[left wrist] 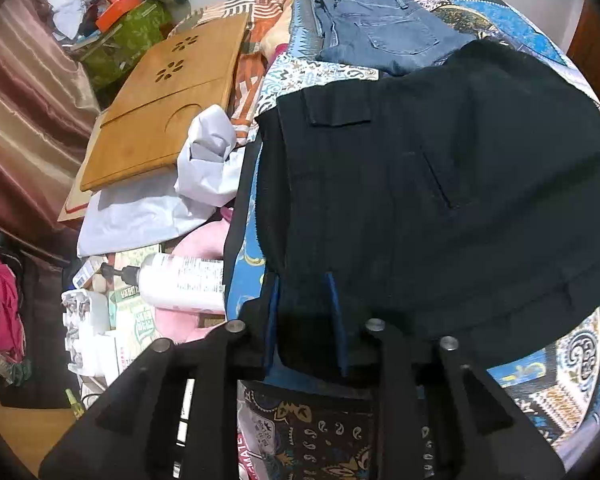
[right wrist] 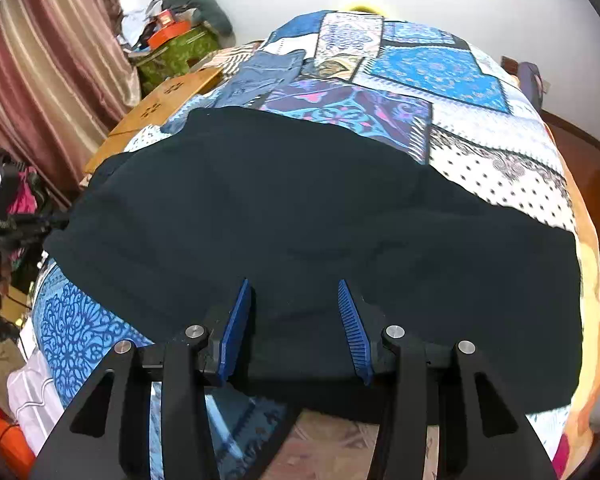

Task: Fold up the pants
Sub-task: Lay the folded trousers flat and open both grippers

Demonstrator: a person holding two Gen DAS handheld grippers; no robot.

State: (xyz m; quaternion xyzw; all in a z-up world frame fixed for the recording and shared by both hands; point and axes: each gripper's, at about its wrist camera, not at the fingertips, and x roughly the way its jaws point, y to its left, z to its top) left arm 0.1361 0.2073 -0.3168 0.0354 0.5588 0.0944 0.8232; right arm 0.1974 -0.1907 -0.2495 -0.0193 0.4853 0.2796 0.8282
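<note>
Black pants (left wrist: 420, 200) lie spread on a patterned blue bedspread (left wrist: 548, 368); they also fill the middle of the right wrist view (right wrist: 300, 220). My left gripper (left wrist: 304, 280) is open, its blue-padded fingers over the near edge of the pants by the waistband and a flap pocket. My right gripper (right wrist: 294, 284) is open, its blue pads (right wrist: 236, 320) resting over the near edge of the black fabric. Neither gripper holds anything.
Folded blue jeans (left wrist: 380, 28) lie at the far side of the bed. A wooden lap tray (left wrist: 160, 108), white cloth (left wrist: 204, 160), a white bottle (left wrist: 180, 284) and boxes crowd the left side. A striped curtain (right wrist: 40, 60) hangs on the left.
</note>
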